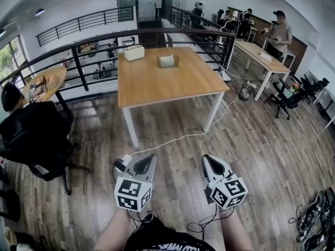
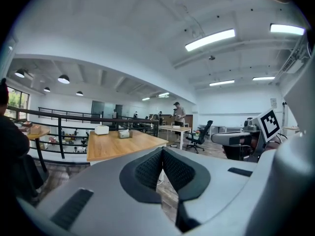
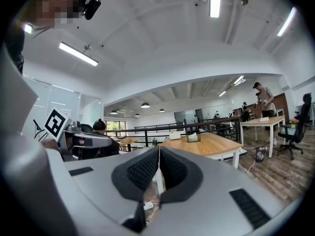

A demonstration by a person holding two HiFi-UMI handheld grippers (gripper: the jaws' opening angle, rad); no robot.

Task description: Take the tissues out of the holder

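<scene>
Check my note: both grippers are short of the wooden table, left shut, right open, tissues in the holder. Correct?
No: the right gripper is shut too, jaws together on nothing, per the right gripper view. Otherwise correct: left gripper shut, both short of the wooden table, tissues in the holder.

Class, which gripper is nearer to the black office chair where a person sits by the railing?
Left. In the head view the left gripper hangs to the right of the chair; the right gripper is farther right still.
</scene>
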